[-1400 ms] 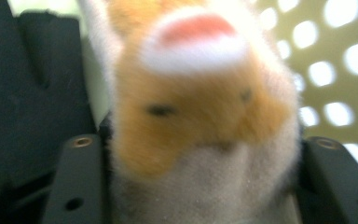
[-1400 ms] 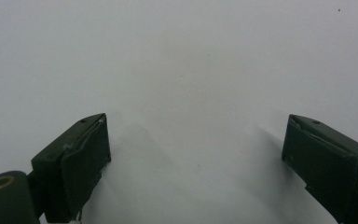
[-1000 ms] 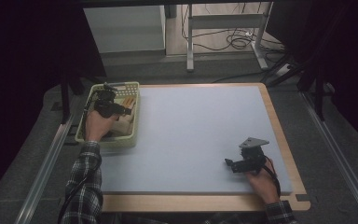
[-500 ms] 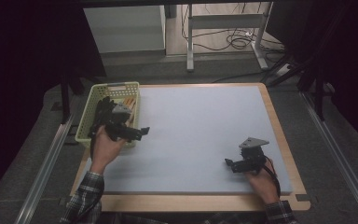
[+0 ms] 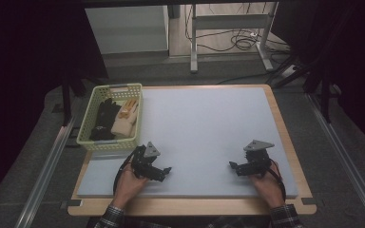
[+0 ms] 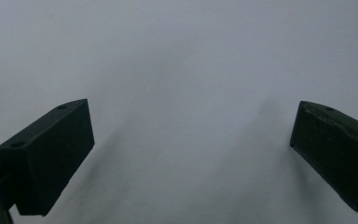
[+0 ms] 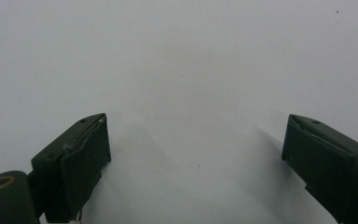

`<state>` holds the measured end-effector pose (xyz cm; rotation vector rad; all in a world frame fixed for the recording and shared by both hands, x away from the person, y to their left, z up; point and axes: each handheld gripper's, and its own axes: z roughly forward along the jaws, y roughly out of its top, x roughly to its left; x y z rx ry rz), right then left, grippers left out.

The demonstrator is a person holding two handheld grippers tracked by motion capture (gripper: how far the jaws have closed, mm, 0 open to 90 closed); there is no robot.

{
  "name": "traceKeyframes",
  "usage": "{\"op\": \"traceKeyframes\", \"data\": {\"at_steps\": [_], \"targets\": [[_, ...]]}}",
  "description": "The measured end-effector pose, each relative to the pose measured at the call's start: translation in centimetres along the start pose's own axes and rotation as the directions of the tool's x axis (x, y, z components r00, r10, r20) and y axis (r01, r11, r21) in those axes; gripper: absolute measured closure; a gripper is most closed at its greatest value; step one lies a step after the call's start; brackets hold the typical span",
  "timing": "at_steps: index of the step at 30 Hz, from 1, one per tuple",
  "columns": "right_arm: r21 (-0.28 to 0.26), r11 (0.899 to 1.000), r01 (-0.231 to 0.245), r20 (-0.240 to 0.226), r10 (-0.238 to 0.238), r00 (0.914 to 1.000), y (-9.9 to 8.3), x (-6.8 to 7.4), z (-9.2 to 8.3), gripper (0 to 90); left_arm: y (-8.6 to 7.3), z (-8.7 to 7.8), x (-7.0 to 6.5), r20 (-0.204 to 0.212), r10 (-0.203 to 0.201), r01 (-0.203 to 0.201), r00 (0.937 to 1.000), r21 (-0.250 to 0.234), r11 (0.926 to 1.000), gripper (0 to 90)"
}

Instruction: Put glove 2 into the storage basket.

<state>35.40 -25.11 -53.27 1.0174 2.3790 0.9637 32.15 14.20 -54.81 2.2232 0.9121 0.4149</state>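
The left gripper (image 5: 164, 172) hovers low over the near left part of the grey mat (image 5: 209, 123), jaws spread wide with nothing between them; they have just been opening. The right gripper (image 5: 233, 166) rests at the near right of the mat, its jaws likewise apart and empty. The two point toward each other, well apart. The gloves (image 5: 105, 118), black and pale ones, lie in the basket (image 5: 87, 139) at the mat's left edge, just beyond the left gripper.

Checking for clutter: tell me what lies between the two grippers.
Nothing: in the high view, bare mat separates the left gripper from the right gripper.
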Motion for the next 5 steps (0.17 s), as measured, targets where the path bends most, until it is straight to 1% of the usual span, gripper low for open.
{"op": "traceKeyframes", "data": {"at_steps": [1, 3, 5], "targets": [[0.0, 1.0, 0.0, 0.0, 0.0, 1.0, 0.0, 0.0, 0.0, 7.2, -0.02, -0.01, 0.09, 0.01, -0.009, 0.009, 0.9999, -0.002, 1.0, 0.0], [0.001, 1.0, -0.006, -0.003, 0.006, 1.0, -0.03, -0.04, -0.01, 7.2, -0.02, -0.04, 0.12, 0.008, -0.009, 0.009, 0.9999, 0.0, 1.0, 0.0], [0.001, 1.0, -0.002, -0.002, 0.002, 1.0, -0.01, -0.01, 0.01, 7.2, -0.04, -0.02, 0.14, 0.01, -0.011, 0.011, 0.9999, 0.001, 0.9999, 0.0]]}}
